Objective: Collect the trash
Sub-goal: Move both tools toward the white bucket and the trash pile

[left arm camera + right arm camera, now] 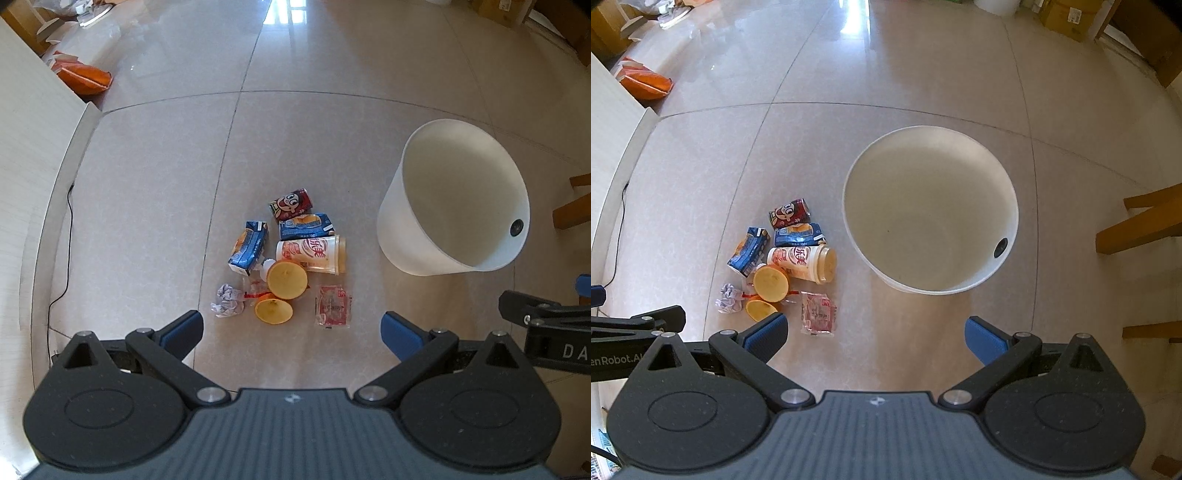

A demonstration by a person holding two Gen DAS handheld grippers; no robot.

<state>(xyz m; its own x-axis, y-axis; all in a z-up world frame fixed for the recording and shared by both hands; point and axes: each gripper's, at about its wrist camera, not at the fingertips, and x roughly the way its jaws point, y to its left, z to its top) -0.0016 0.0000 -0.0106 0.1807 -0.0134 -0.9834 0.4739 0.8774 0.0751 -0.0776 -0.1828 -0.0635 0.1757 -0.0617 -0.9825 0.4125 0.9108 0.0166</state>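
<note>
- my left gripper (291, 326) hangs above the tiled floor (147, 206) with its jaws spread wide and nothing between them; the blue pads (184, 330) frame the near edge of the trash pile.
- my right gripper (875, 332) is the same, jaws wide apart and empty, pointing at the floor just near of the white bin (931, 218).
- the bin stands upright on the floor to the right of the pile, a little apart from it, and its inside looks bare apart from a dark round spot on the right wall.
- the trash lies in one tight cluster: a red can (290, 204) on its side at the far end, a blue packet (306, 226) just near of it, and a blue carton (248, 246) to the left.
- a cup with red lettering (312, 254) lies on its side in the middle, its mouth toward the bin.
- two orange halves (287, 279) sit cut side up nearer to me, touching a clear wrapper (255, 288).
- a crumpled paper ball (227, 301) is at the near left of the pile, and a red sachet (332, 305) lies flat at the near right.
- far left, an orange bag (85, 75) lies by a pale wall (26, 147), well apart from the pile.
</note>
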